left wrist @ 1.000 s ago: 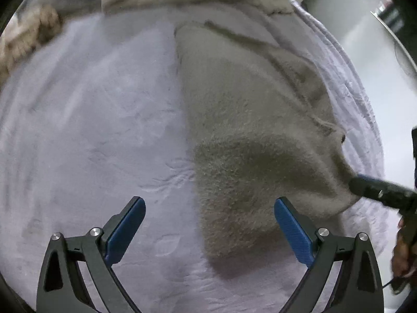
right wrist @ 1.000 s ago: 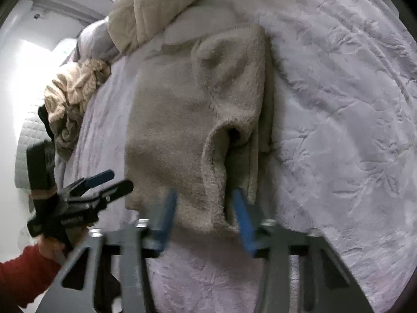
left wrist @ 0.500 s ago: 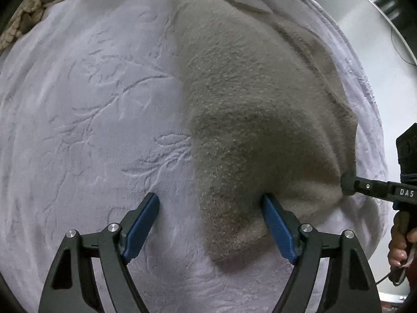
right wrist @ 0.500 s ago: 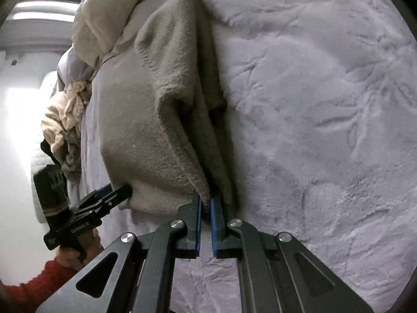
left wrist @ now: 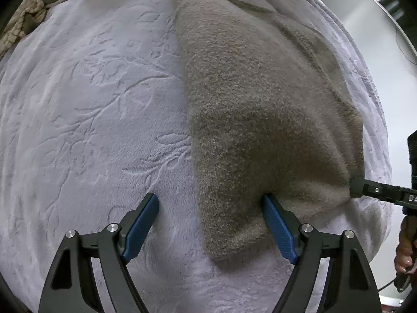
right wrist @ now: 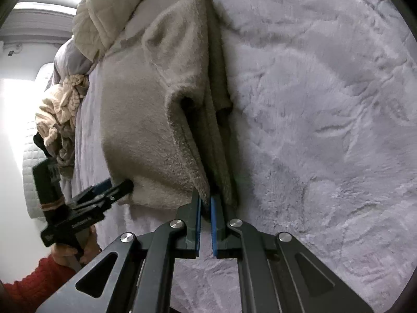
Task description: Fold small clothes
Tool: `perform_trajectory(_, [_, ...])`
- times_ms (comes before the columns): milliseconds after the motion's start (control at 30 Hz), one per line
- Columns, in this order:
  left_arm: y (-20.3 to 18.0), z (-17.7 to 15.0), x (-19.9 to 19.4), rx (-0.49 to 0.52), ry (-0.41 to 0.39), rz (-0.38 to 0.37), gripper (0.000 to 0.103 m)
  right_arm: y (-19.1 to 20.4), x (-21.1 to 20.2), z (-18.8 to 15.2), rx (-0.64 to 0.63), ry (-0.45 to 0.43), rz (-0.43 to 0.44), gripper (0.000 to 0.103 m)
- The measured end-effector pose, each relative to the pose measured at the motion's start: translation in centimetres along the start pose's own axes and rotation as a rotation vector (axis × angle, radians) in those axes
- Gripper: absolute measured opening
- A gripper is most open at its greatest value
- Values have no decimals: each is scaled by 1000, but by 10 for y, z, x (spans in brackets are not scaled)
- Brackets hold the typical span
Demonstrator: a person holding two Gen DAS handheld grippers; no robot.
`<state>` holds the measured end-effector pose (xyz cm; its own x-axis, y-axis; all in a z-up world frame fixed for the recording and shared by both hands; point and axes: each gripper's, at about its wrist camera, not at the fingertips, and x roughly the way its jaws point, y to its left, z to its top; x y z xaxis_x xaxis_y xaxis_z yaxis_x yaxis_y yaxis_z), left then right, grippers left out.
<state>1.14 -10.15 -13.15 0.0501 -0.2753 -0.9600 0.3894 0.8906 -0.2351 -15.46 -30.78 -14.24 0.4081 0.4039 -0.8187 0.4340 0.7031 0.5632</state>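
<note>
Since half a second ago: little change; left tool a touch nearer the sweater's near hem, right tool clamped on the same hem corner as before. Left tool spread wide, one finger tucked under the sweater's near edge, the other finger resting on bare bedspread. Right tool pressed together, pinching stacked layers of the hem. Sweater lying flat on the bedspread straight ahead of both tools, one sleeve folded over the body. Beige knit garment bunched far ahead-left of right tool, beside cream quilt. Red sleeve at lower left of right view.
</note>
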Motion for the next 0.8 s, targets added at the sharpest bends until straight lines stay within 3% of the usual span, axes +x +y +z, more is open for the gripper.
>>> perform_trajectory(300, [-3,-1,-5,-4,1,31,82,37,-31,38,-73,-122,25,11])
perform_trajectory(500, [-16,1,-10,20,-3,83,82,32,6,53,-45,-45,-65,11])
perform_trajectory(633, [-19,2,-9,11,3,88,82,9,3,41,59,-41,-20,11])
perform_trajectory(800, [-28,6,-6,4,7,89,82,-10,-11,24,90,-32,-3,11])
